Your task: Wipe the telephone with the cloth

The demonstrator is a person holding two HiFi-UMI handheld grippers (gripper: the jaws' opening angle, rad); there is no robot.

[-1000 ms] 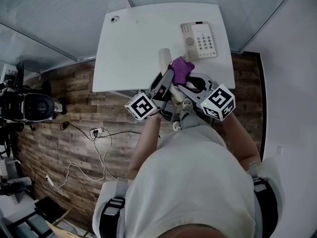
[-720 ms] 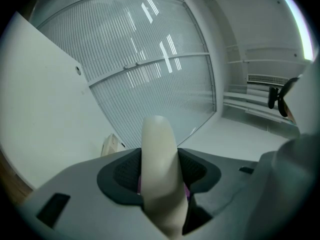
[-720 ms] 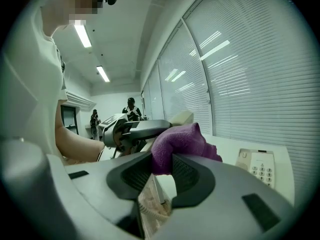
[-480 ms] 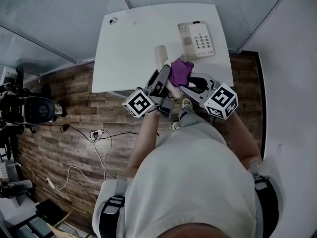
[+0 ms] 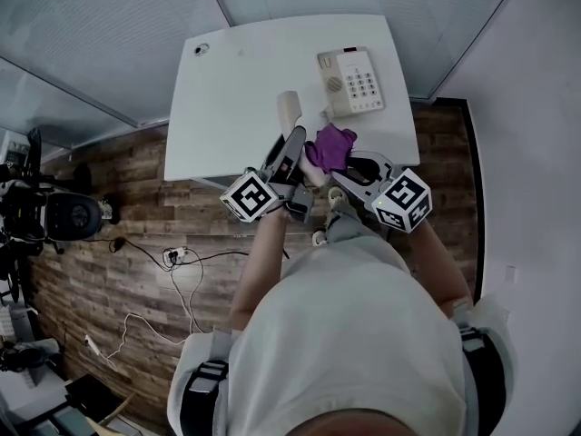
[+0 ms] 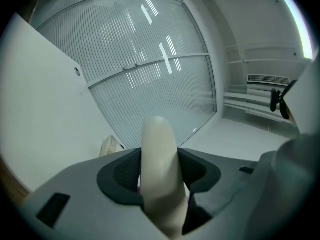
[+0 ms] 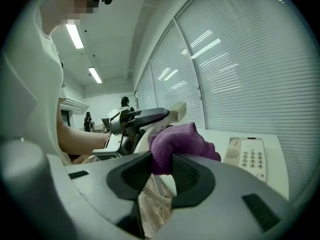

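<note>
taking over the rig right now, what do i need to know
Left gripper: shut on the handset, held off the telephone base.
Right gripper: shut on the purple cloth, bunched beside the handset.
Telephone base: on the white table, far right corner.
Done: handset lifted, cloth in hand.
Left: likely wiping handset and base, then rehanging. How much is wiped cannot be told.

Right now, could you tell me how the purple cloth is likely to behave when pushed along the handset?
Probably floppy: the purple cloth bunches in folds above the right gripper, which is shut on it. Its fuzzy pile suggests it is light and grips rather than slides. It should mould around the rigid-looking handset in the left gripper.
</note>
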